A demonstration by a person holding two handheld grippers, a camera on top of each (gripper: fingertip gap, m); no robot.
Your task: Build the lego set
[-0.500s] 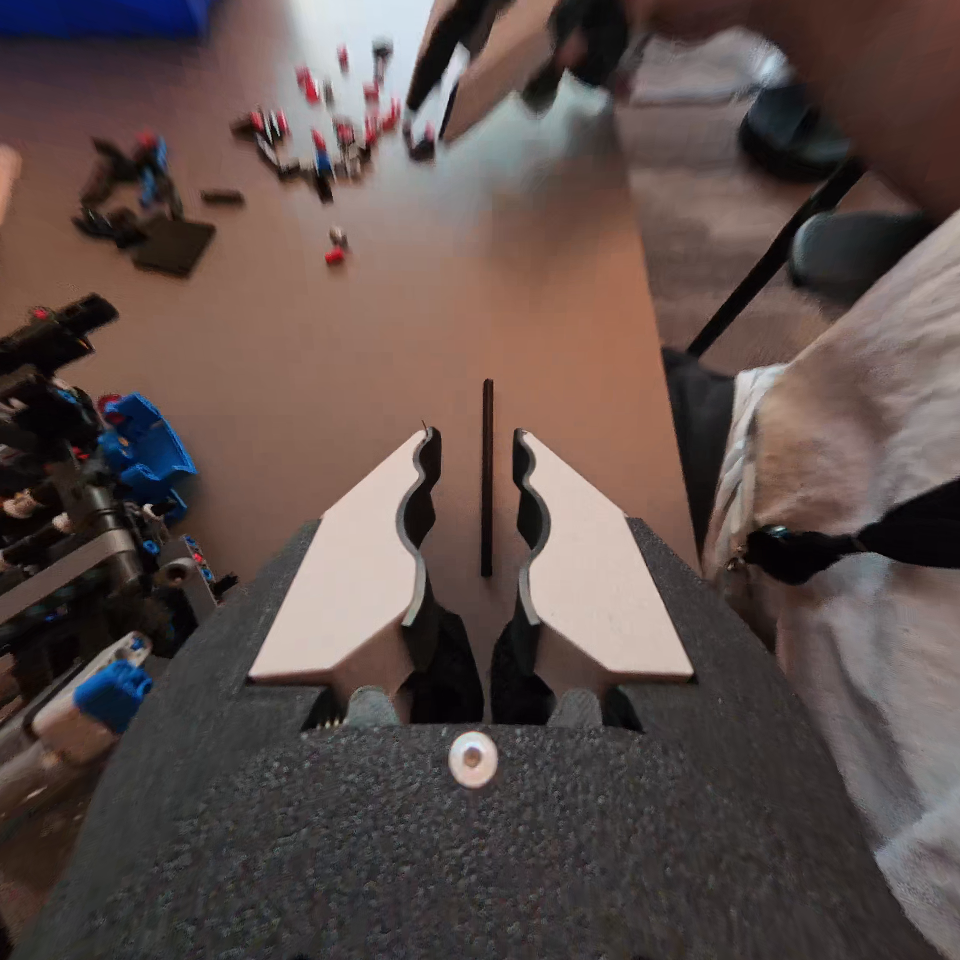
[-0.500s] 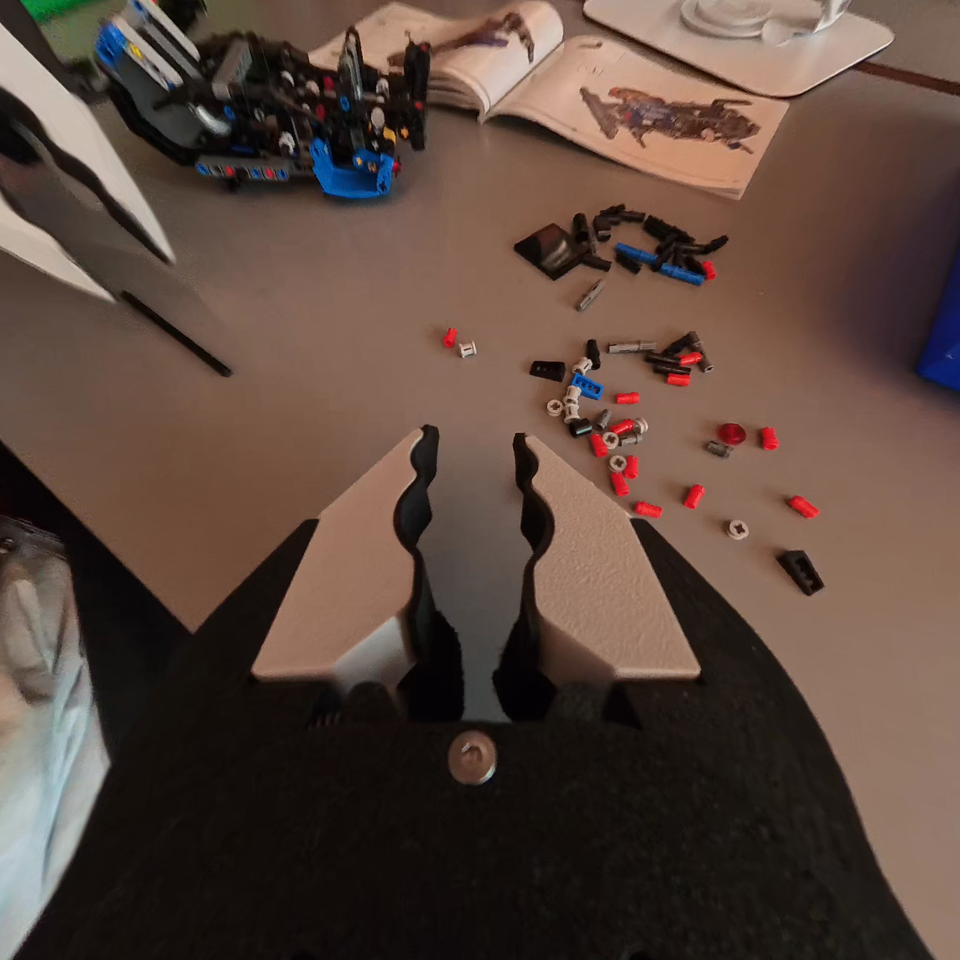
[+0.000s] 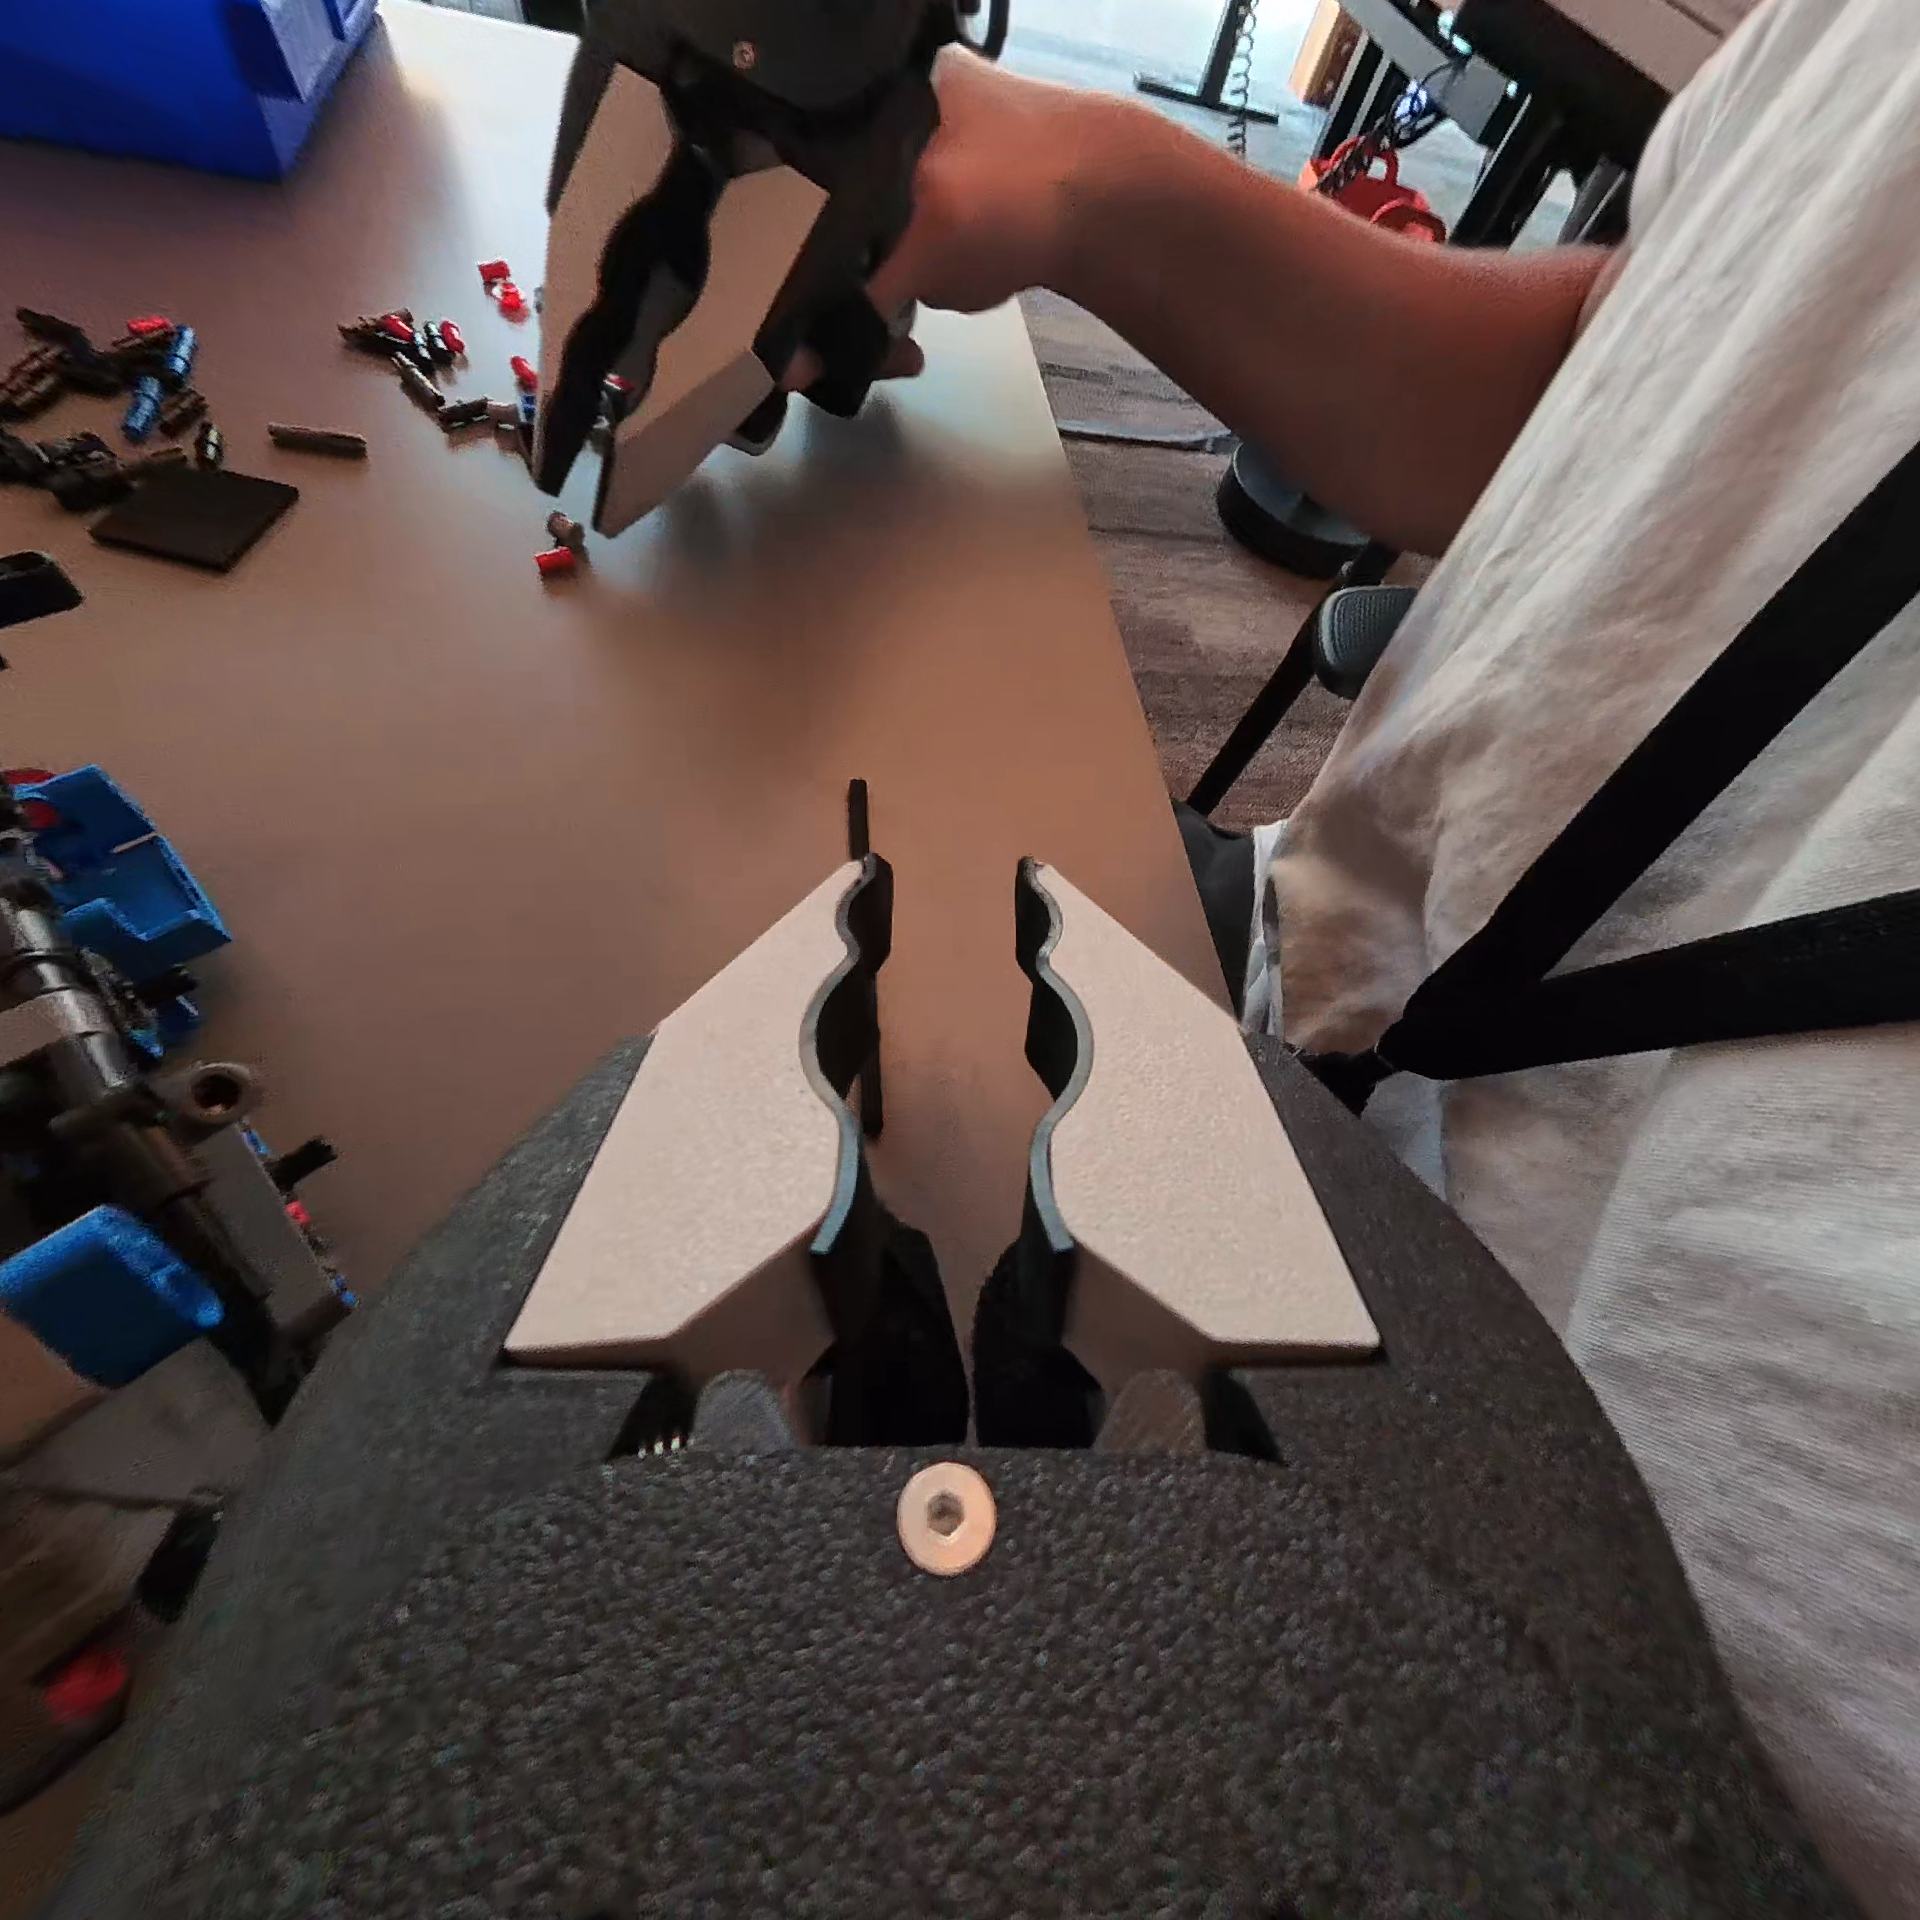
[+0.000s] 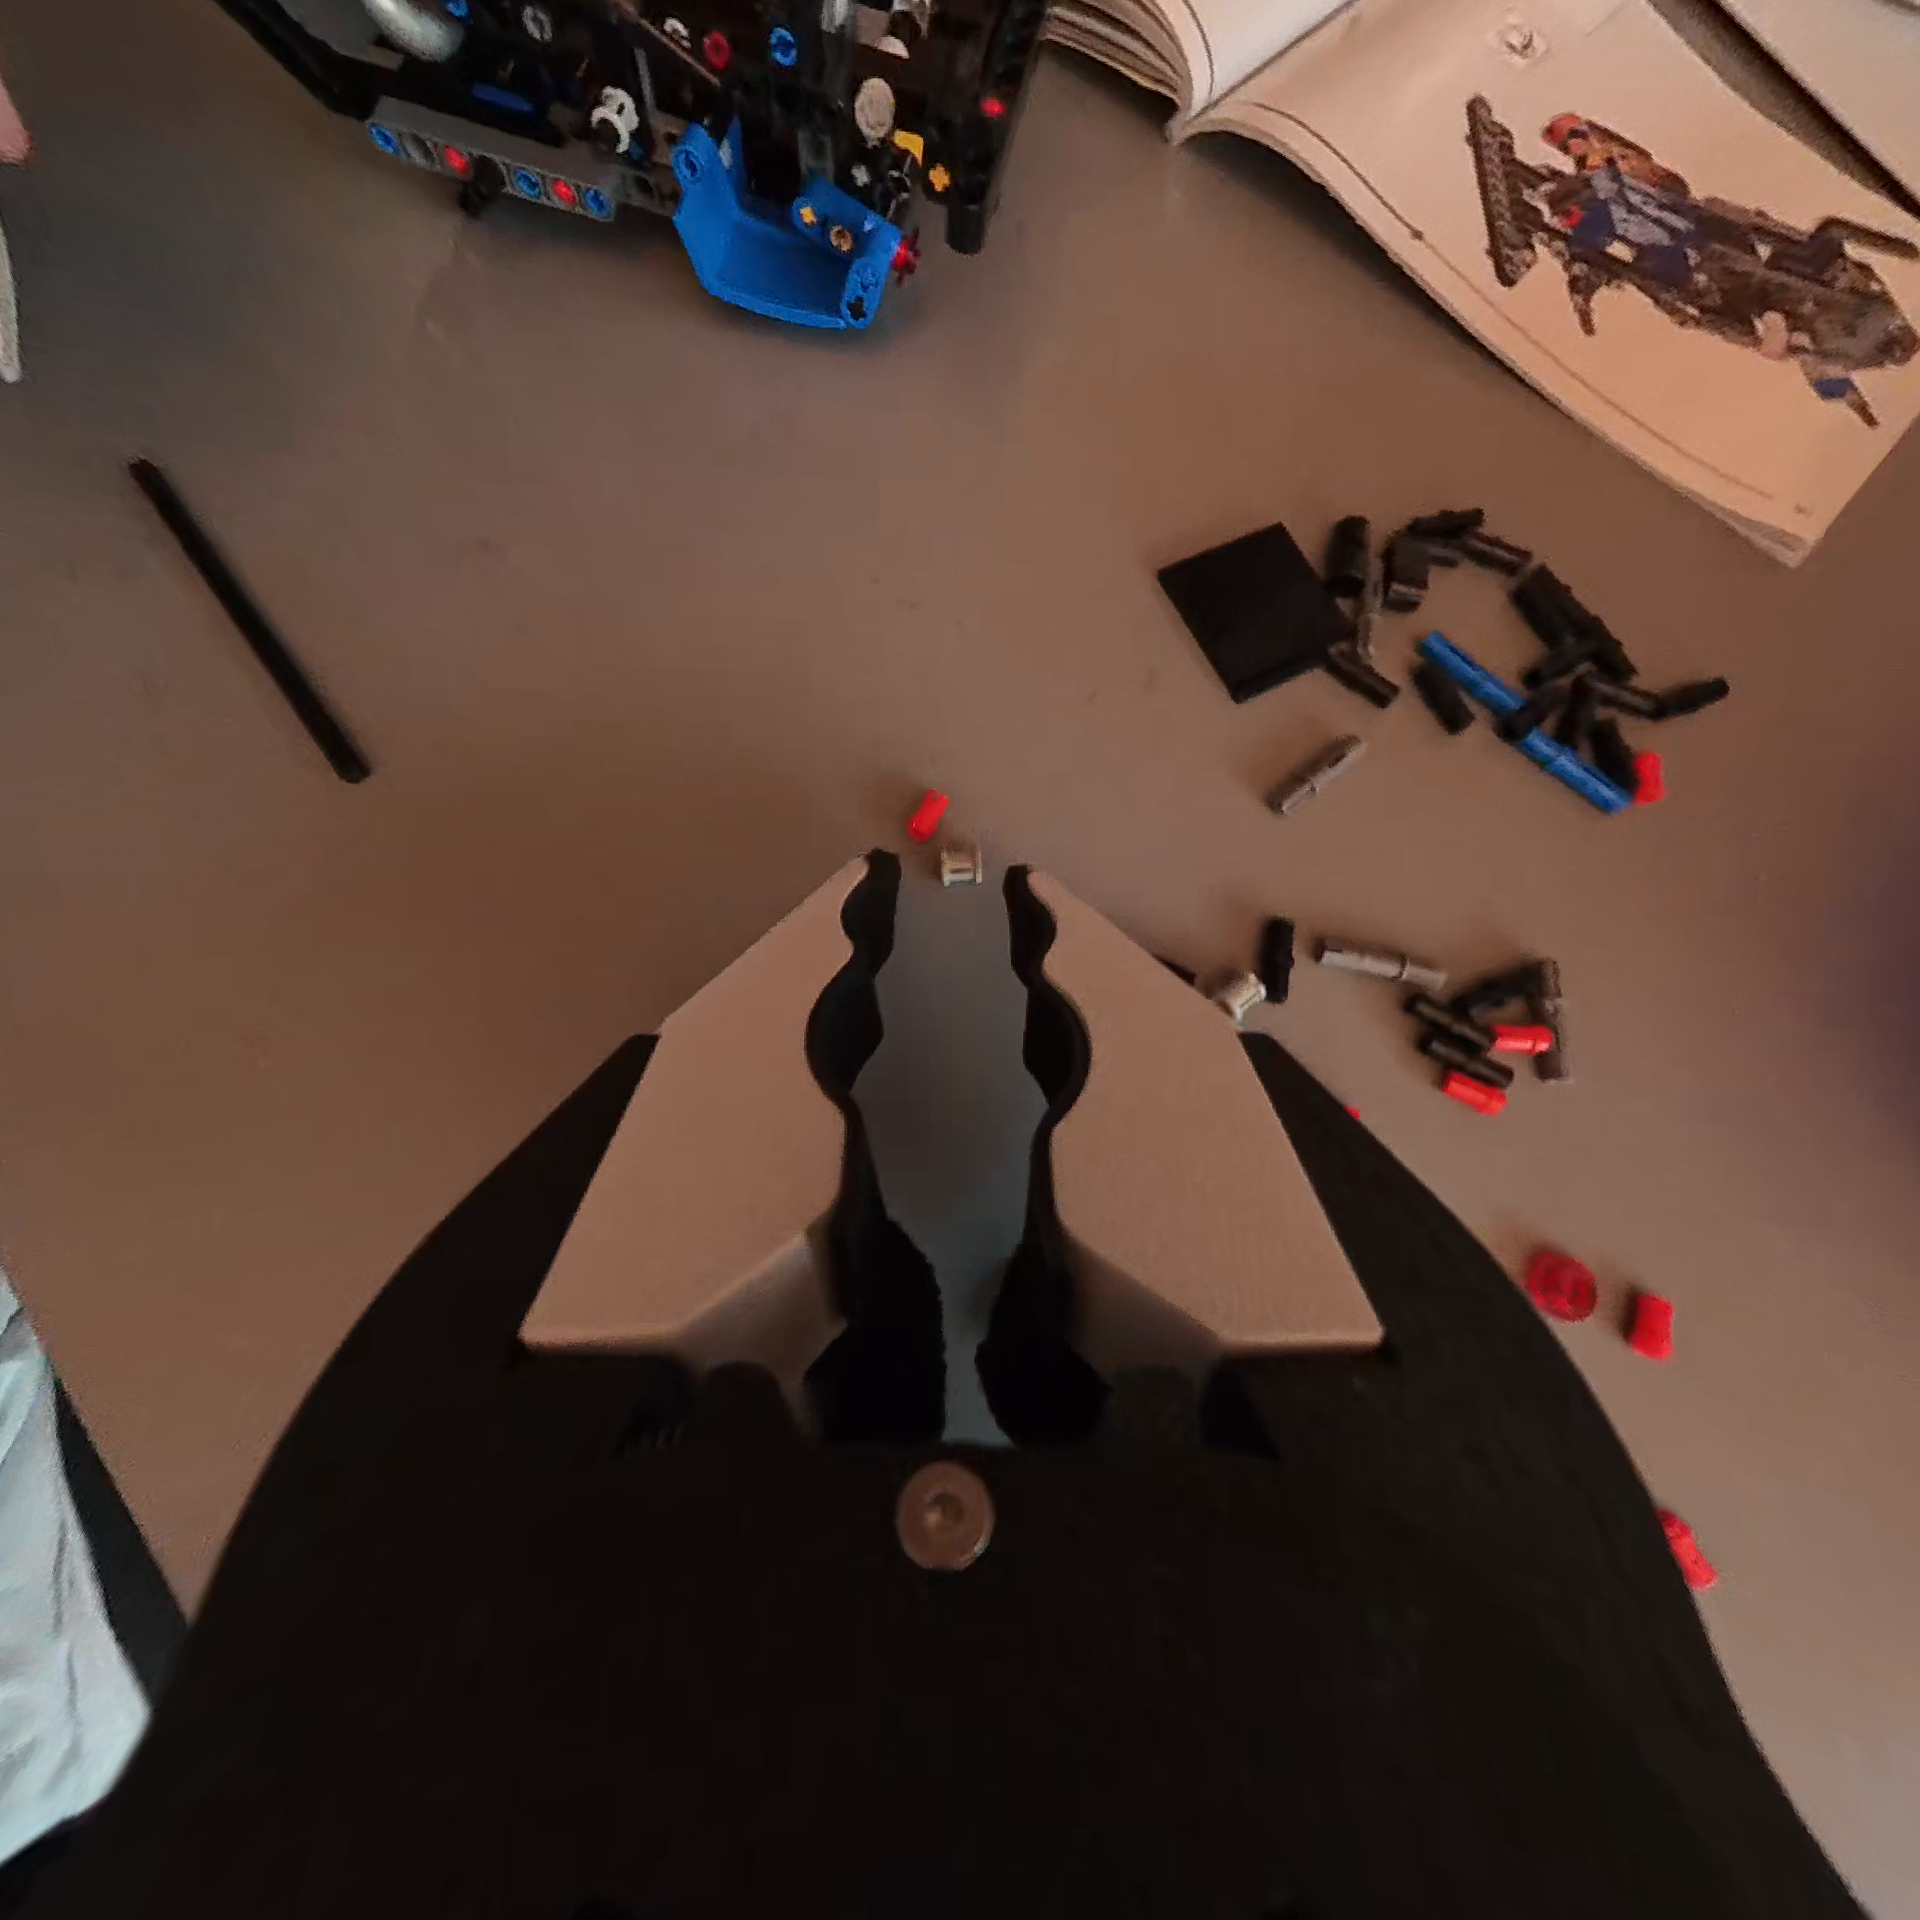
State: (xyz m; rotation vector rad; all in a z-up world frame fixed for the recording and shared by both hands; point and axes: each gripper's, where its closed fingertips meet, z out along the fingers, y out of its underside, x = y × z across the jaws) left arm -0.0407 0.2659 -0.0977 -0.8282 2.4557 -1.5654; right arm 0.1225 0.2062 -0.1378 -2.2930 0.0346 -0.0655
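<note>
The right gripper [image 4: 951,873] hangs low over the table [image 4: 623,644] with its jaws parted and nothing between them, tips just short of a small grey bush [image 4: 960,864] and a red pin [image 4: 927,812] lying side by side. The step in hand looks like a pick of one of these two, so the jaws ought to straddle only the chosen piece, come down square and close gently, since such small round parts are apt to roll or squirt out. The left gripper [image 3: 951,862] is likewise released and empty, its fingers over the long black axle [image 4: 247,621], which lies flat on the table close by its left finger. Beyond to the right lie scattered black, red and blue pins [image 4: 1548,665] and a black square plate [image 4: 1252,611]. Farthest off stand the part-built blue and black model [image 4: 769,208] and the open instruction booklet [image 4: 1558,260], which shows a picture of the model; no brand or legible writing can be made out.
</note>
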